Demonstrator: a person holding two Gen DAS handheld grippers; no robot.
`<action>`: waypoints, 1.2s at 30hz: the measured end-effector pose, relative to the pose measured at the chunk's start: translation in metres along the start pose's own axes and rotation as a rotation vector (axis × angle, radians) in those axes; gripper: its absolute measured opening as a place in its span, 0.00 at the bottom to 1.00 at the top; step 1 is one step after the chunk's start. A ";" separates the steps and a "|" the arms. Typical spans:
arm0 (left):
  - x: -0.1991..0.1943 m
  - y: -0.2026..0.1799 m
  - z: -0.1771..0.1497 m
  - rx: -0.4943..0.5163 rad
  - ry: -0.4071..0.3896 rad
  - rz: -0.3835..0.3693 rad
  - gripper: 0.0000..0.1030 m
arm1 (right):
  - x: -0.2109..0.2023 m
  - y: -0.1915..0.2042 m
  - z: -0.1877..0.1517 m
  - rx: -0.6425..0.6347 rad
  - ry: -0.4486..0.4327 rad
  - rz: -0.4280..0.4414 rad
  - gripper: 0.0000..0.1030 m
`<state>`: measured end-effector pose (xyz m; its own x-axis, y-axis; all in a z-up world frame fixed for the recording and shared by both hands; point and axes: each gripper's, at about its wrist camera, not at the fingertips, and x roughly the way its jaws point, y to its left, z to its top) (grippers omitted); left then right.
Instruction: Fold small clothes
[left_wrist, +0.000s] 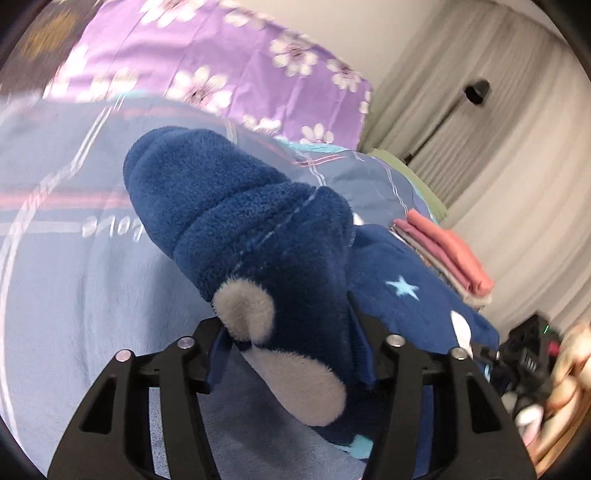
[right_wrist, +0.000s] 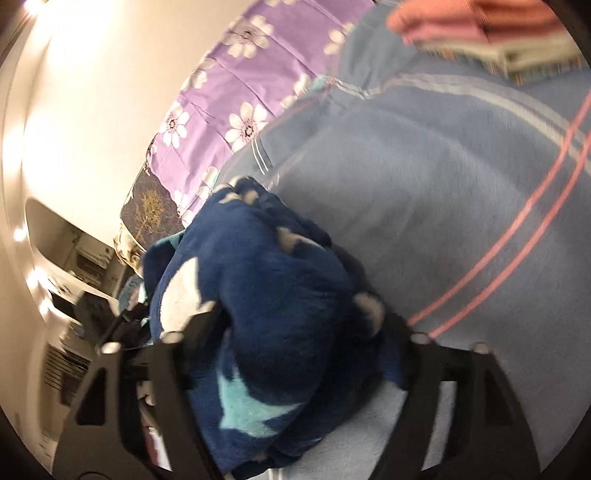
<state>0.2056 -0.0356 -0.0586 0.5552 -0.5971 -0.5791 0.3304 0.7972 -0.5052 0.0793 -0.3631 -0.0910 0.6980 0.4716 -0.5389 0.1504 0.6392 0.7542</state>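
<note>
A dark blue fleece garment (left_wrist: 236, 221) with grey-white ears and pale star prints hangs bunched above the bed. My left gripper (left_wrist: 291, 325) is shut on one part of it, near a grey fluffy ear (left_wrist: 245, 308). My right gripper (right_wrist: 299, 328) is shut on another bunched part of the same garment (right_wrist: 280, 295), with a light blue star (right_wrist: 255, 410) showing below. The right gripper and the hand holding it show at the right edge of the left wrist view (left_wrist: 532, 350).
The bed carries a light blue striped cover (left_wrist: 74, 295) and a purple flowered quilt (left_wrist: 221, 62) behind it. A stack of folded pink and grey clothes (left_wrist: 447, 254) lies on the bed by beige curtains (left_wrist: 517, 166). In the right wrist view the stack (right_wrist: 480, 29) is at the top.
</note>
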 end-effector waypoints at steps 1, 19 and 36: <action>0.005 0.010 0.001 -0.036 0.011 -0.020 0.65 | 0.001 -0.002 -0.002 0.016 0.011 0.009 0.80; 0.003 -0.012 0.048 0.075 -0.073 -0.021 0.53 | -0.019 0.074 0.015 -0.217 -0.090 0.012 0.39; -0.105 0.033 0.194 0.183 -0.323 0.339 0.54 | 0.125 0.273 0.149 -0.542 0.033 0.201 0.39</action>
<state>0.3065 0.0706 0.1094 0.8526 -0.2673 -0.4490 0.2035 0.9613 -0.1858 0.3121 -0.2199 0.1030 0.6521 0.6289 -0.4233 -0.3688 0.7510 0.5477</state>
